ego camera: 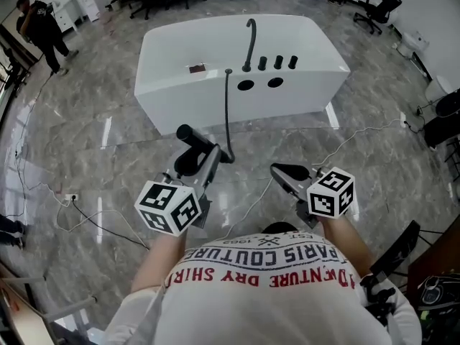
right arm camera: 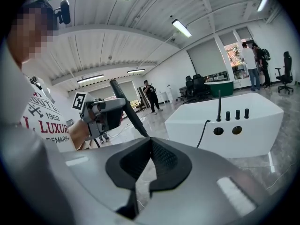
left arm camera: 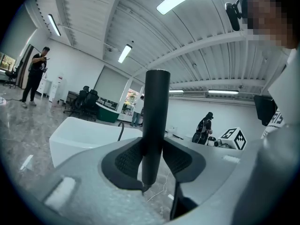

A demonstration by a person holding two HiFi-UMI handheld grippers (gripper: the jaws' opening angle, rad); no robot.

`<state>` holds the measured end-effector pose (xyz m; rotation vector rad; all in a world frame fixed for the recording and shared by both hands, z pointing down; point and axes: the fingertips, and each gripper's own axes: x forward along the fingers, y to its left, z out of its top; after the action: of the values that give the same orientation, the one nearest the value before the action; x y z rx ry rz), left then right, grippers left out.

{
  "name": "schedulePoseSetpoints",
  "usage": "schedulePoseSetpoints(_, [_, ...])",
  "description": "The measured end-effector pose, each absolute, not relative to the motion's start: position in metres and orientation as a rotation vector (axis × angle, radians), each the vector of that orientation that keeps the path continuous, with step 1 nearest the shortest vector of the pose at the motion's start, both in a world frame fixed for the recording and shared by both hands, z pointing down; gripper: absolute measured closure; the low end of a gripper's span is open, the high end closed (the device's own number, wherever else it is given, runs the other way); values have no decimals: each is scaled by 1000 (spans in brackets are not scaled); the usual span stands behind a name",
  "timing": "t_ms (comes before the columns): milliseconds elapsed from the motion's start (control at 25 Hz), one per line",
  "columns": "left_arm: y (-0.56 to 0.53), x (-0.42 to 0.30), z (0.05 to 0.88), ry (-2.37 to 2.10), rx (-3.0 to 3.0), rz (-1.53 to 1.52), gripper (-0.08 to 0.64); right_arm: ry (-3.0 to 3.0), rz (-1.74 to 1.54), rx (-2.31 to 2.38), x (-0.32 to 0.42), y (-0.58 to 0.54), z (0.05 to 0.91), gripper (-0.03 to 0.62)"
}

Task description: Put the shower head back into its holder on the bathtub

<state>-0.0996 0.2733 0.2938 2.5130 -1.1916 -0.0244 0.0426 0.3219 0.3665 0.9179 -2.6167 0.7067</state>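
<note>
The black shower head (ego camera: 191, 136) is a straight rod, and my left gripper (ego camera: 205, 154) is shut on its handle. In the left gripper view the rod (left arm camera: 155, 111) stands upright between the pads (left arm camera: 130, 159). Its black hose (ego camera: 227, 113) runs up to the deck of the white bathtub (ego camera: 172, 95). That deck carries a curved black spout (ego camera: 250, 45), three knobs and two round openings (ego camera: 246, 85). My right gripper (ego camera: 282, 171) is shut and empty, to the right of the left one. In the right gripper view its pads (right arm camera: 161, 156) meet, with the tub (right arm camera: 253, 135) beyond.
The tub stands on a grey marble floor, a step or two ahead of me. White cables (ego camera: 86, 218) and a power strip lie on the floor at the left. A person (ego camera: 39, 24) stands at the far left. Office chairs (ego camera: 377, 9) are at the back right.
</note>
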Motion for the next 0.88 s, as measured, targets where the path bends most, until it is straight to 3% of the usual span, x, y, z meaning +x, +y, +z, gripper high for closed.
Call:
schedulePoseSetpoints(480, [253, -113, 273, -1190, 2513, -103, 423, -2618, 768, 882, 40, 307, 383, 588])
schedulePoseSetpoints(880, [166, -138, 268, -1320, 2450, -42, 422, -2662, 933, 842, 42, 208, 413, 589])
